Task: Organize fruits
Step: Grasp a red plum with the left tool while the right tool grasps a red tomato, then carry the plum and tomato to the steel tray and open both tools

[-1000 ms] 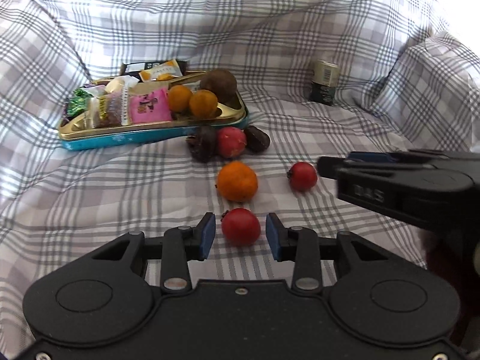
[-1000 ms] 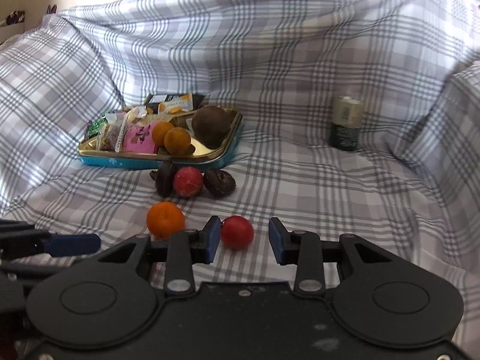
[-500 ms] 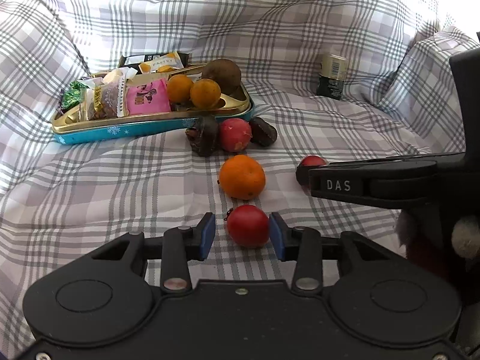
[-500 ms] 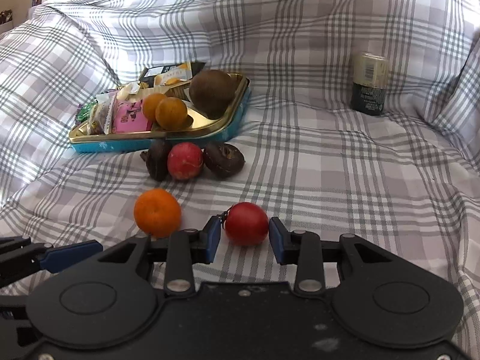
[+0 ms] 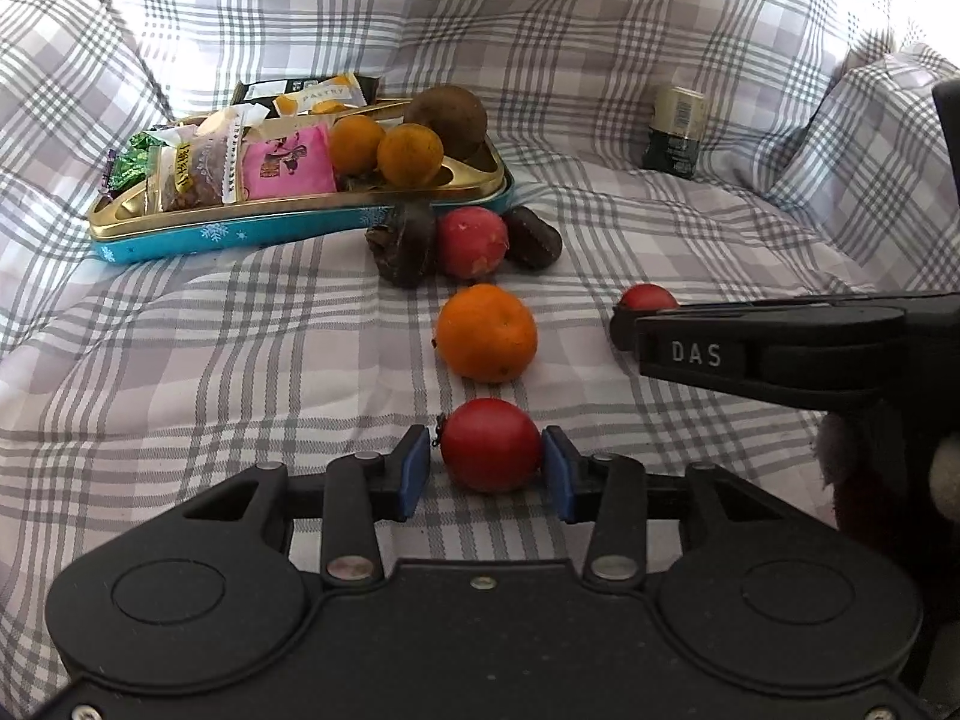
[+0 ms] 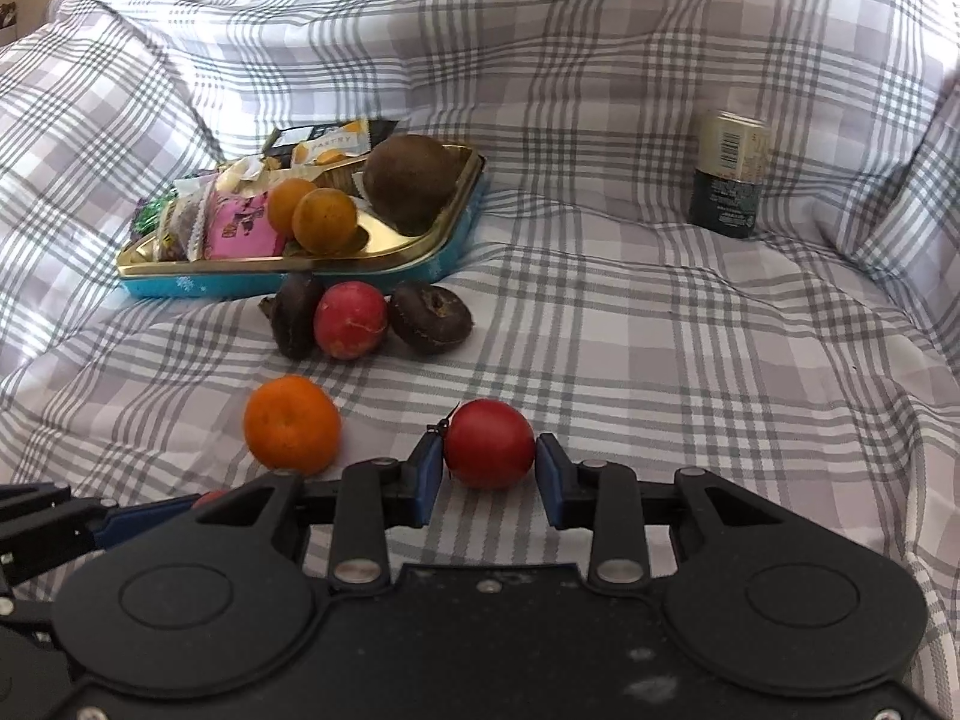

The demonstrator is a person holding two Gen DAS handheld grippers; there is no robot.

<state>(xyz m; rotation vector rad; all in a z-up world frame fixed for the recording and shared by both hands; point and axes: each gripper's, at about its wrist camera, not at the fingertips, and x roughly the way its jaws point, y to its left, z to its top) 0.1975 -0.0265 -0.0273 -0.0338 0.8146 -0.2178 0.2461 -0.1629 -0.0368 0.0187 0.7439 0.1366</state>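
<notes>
The right tongs (image 6: 489, 471) are clamped on a red fruit (image 6: 489, 444), one pad on each side, and it rests on the cloth (image 6: 660, 360). The left tongs (image 5: 486, 471) have just been opening. Their pads stand apart with the other red fruit (image 5: 491, 444) between them, not pressed. Both fruits look small, light and smooth-skinned. They are probably soft and ready to roll, so hold them gently across the widest middle. The tray (image 5: 300, 222) lies ahead and to the left of both tongs.

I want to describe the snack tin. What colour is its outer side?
Teal blue with small white snowflakes, under a gold rim, on the tin; clearest in the left wrist view.
</notes>
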